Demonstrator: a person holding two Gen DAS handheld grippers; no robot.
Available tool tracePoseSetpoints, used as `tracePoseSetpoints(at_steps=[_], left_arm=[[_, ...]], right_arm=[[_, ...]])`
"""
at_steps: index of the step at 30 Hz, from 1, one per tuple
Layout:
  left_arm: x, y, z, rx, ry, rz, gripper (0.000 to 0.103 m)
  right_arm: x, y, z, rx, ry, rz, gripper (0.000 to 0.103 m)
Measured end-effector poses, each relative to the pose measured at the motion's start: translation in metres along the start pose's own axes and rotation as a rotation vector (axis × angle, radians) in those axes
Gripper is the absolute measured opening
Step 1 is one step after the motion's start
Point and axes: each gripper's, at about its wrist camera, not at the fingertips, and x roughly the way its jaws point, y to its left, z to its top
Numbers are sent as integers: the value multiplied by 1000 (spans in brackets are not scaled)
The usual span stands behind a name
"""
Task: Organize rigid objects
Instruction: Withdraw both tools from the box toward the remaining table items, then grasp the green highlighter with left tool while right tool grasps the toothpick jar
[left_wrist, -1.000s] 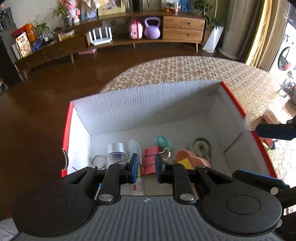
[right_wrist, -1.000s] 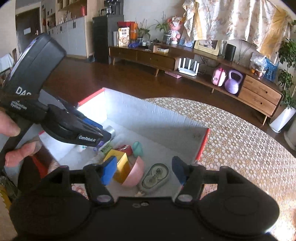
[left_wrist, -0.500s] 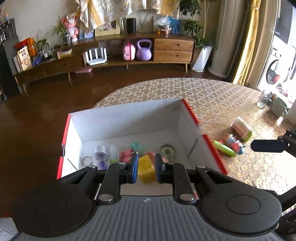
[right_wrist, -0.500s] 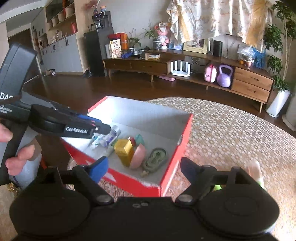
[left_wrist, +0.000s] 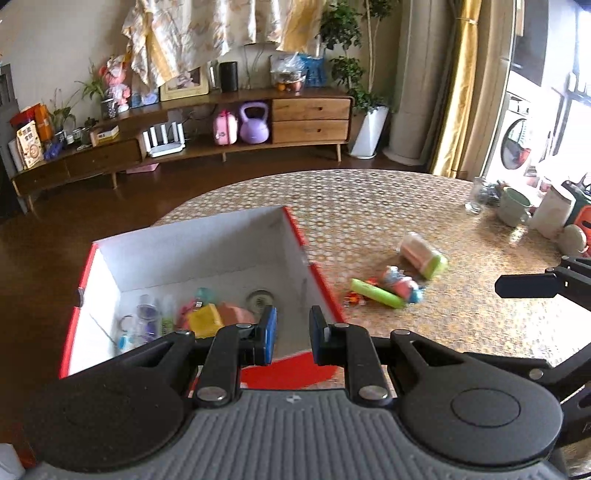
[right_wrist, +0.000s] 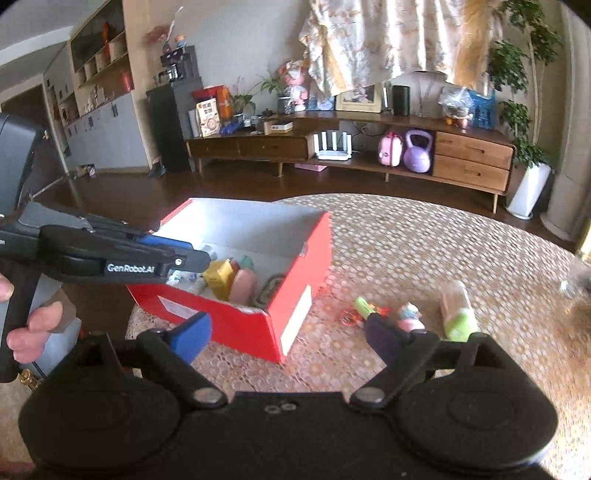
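**Reaching for the loose pieces beside the box**

Red box (right_wrist: 236, 317) at the table's near-left part, already holding a yellow block (right_wrist: 220, 277), a pink piece (right_wrist: 243, 286) and small bottles. Four or so pieces not yet boxed, on the table (left_wrist: 369, 206) just right of the box: a green stick (right_wrist: 364, 307), a small figure (right_wrist: 408, 319), a green-capped tub (right_wrist: 458, 308) lying on its side, and something small and orange, too blurred to name.

Left tool (left_wrist: 289, 338) pressed nearly together, pinching nothing, over the box's near right corner. Right tool (right_wrist: 288, 338) opening, jaws wide, nothing between them, aimed at the table between the box and the loose pieces.

Probably the step in hand: fetching the next piece with the right tool. Best done as follows:

- Pick one piece only; the stick and figure lie touching, so easy to nudge both.
- For the stick, set jaws across its short width, not along it.
- For the tub, grip across the round body near the middle; likely to roll if pushed from one side.
- Come down steeply, close only once both pads flank the piece.
- Keep the left tool clear of the box mouth for the drop.
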Motion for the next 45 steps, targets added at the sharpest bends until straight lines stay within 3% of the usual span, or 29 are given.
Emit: tracePoseSetpoints(at_steps=[6,9,14,16,20,27,29,36,40,45], left_arm=[[13,-34,-7,4,16,-40,19],[24,-48,-10,-13,28,-82,32],[43,-71,-15,-16,20,-79,65],[49,-80,-16,-10,12,-66,69],[67,-93,-16,-19,12,-75,74],[95,-110,-16,-59,-13,-58,75],[103,-114,-17,-77,-27,-52,87],[130,-124,-16,-137,-55,17,87],[149,-129,-13,-135,-29,88,87],[170,-122,-10,-177,-1,113,87]], right_arm=[[-21,-38,-23,47,-17,-63,90],[-28,-58,-31,80,-26,-91,90],[-30,-88,-37,98,-32,-126,90],[-27,-98,-38,101,-31,-133,90],[-17,-121,-35,106,-26,-148,90],[11,-151,-27,103,-7,-157,90],[21,-158,-25,102,-4,-160,90],[46,-180,-22,116,11,-156,90],[60,-190,-20,123,21,-156,90],[82,-195,-17,116,41,-160,88]])
